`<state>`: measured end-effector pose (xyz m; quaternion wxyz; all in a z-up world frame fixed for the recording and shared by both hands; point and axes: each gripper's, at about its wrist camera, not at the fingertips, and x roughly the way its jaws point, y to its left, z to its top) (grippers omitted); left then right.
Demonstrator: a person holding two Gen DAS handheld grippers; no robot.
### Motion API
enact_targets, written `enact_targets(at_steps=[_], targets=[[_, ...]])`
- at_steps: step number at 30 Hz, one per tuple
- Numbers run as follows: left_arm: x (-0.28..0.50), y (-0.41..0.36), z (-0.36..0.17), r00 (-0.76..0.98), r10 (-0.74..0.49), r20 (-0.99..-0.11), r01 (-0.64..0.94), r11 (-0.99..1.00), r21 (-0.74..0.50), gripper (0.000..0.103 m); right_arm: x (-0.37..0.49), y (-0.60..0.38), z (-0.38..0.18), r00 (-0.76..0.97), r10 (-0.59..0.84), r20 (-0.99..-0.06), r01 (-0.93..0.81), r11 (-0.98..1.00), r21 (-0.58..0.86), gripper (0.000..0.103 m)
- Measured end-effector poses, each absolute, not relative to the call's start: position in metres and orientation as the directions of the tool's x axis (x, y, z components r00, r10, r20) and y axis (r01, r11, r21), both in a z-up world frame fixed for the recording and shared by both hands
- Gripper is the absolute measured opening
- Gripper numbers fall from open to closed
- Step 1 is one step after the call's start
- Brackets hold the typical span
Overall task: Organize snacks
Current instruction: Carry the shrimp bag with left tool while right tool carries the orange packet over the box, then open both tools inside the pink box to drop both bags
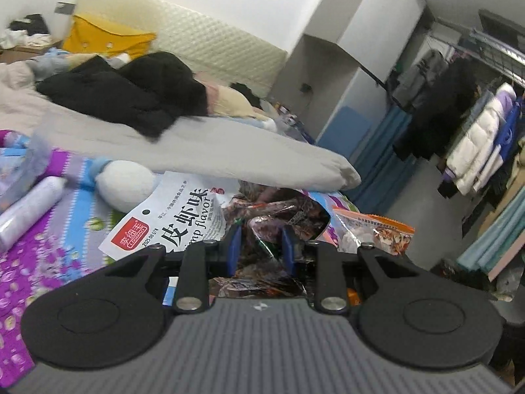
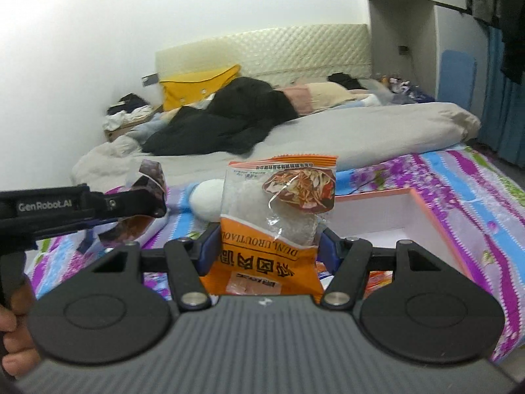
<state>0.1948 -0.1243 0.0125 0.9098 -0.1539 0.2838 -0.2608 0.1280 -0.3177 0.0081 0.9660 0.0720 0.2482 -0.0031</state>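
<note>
An orange snack packet (image 2: 279, 226) is being gripped upright between the right gripper (image 2: 267, 246) fingers above the bed (image 2: 459, 177). A dark wrapped snack (image 2: 149, 180) is being pinched by the left gripper (image 2: 154, 197). Both should be carried level to the pink-rimmed box (image 2: 426, 210), near right.

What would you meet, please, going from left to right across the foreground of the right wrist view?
Left tool holding a dark snack packet → white plush toy → orange snack packet in the right tool → pink-rimmed box.
</note>
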Motion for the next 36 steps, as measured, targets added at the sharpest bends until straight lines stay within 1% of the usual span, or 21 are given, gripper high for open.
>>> enact_targets(at_steps=[3, 6, 10, 15, 20, 25, 29, 32, 33, 34, 36], targets=[[0.214, -0.155, 0.0, 0.667, -0.58, -0.468, 0.405, 0.81, -0.425, 0.028, 0.139, -0.34, -0.002, 0.867, 0.005, -0.499, 0.077, 0.987, 0.144, 0.064], [0.235, -0.181, -0.016, 0.631, -0.594, -0.499, 0.419, 0.802, -0.425, 0.023, 0.149, -0.357, -0.016, 0.851, -0.017, -0.524, 0.108, 0.984, 0.144, 0.064], [0.265, -0.215, -0.045, 0.587, -0.595, -0.549, 0.43, 0.804, -0.411, 0.019, 0.168, -0.379, -0.045, 0.821, -0.029, -0.57, 0.14, 0.978, 0.153, 0.064], [0.299, -0.244, -0.091, 0.527, -0.575, -0.626, 0.402, 0.817, -0.413, 0.019, 0.199, -0.404, -0.09, 0.758, -0.029, -0.651, 0.174, 0.972, 0.158, 0.064], [0.32, -0.257, -0.135, 0.483, -0.55, -0.681, 0.372, 0.833, -0.41, 0.019, 0.226, -0.425, -0.132, 0.686, -0.018, -0.728, 0.183, 0.972, 0.147, 0.065], [0.331, -0.262, -0.155, 0.47, -0.524, -0.71, 0.363, 0.848, -0.386, 0.019, 0.235, -0.431, -0.155, 0.653, 0.001, -0.757, 0.179, 0.972, 0.155, 0.065], [0.334, -0.258, -0.157, 0.476, -0.511, -0.716, 0.349, 0.857, -0.379, 0.019, 0.236, -0.434, -0.161, 0.645, 0.016, -0.764, 0.186, 0.966, 0.178, 0.065], [0.33, -0.253, -0.148, 0.479, -0.517, -0.71, 0.353, 0.853, -0.384, 0.02, 0.236, -0.434, -0.159, 0.643, 0.005, -0.766, 0.187, 0.969, 0.163, 0.069], [0.329, -0.251, -0.144, 0.485, -0.517, -0.705, 0.352, 0.854, -0.384, 0.02, 0.235, -0.434, -0.157, 0.646, -0.001, -0.763, 0.187, 0.97, 0.157, 0.079], [0.326, -0.248, -0.139, 0.493, -0.513, -0.703, 0.35, 0.856, -0.38, 0.02, 0.234, -0.434, -0.155, 0.652, -0.008, -0.758, 0.189, 0.97, 0.152, 0.084], [0.321, -0.243, -0.127, 0.522, -0.505, -0.688, 0.343, 0.862, -0.372, 0.02, 0.231, -0.435, -0.148, 0.663, -0.006, -0.748, 0.189, 0.969, 0.161, 0.084]])
